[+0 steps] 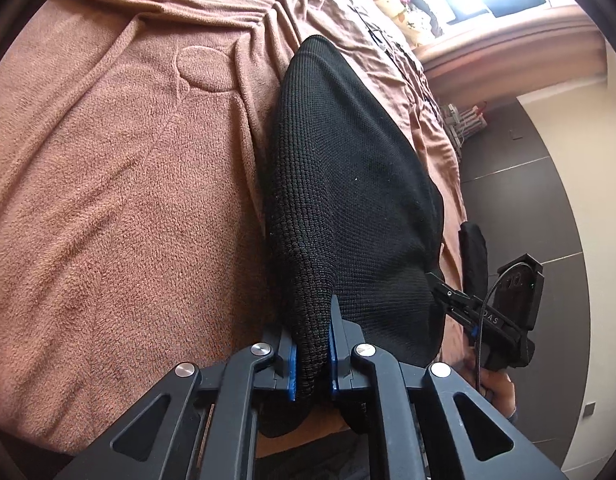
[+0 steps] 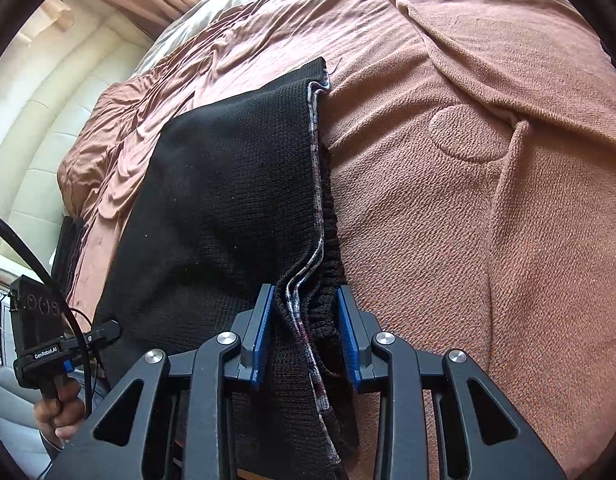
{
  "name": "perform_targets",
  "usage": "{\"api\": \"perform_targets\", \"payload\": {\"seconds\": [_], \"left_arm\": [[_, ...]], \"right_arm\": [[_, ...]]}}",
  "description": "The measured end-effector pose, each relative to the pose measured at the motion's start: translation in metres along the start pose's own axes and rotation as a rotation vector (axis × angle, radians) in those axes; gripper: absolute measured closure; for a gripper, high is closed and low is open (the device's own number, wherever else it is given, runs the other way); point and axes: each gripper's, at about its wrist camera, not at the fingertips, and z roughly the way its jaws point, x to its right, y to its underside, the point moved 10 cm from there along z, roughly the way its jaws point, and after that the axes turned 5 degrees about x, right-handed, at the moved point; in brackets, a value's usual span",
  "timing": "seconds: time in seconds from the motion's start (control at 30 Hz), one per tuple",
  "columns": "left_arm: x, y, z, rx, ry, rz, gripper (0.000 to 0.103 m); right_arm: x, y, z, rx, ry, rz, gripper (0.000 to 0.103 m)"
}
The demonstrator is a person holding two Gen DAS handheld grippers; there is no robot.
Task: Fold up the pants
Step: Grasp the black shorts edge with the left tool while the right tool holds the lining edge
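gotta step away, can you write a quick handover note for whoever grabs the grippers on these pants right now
Left gripper: shut on a bunched edge of the black knit pants, blue pads pressing the fabric.
Right gripper: shut on the layered edge at the elastic waistband, several layers between the pads.
Pants: on the brown blanket on the bed, already doubled over into a narrow stack; the near end hangs over the bed's edge.
Done: at least one fold, and both near corners gripped.
Left: probably carry the gripped end up and over toward the far end, lay it flat, release and smooth.
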Motion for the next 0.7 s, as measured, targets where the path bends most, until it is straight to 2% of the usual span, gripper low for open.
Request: {"api": "perform_targets", "payload": {"seconds": [0.3,0.7], "left_arm": [[-0.008,-0.001,-0.024,0.005,-0.026,-0.006,0.092],[-0.038,0.017,-0.056,0.002,-0.07,-0.035,0.092]], "right_arm": [[-0.02,0.015,-0.001,-0.024,-0.022,-0.008,0.079],[-0.049,0.041,0.004,-0.041,-0.034,-0.036,0.079]]}}
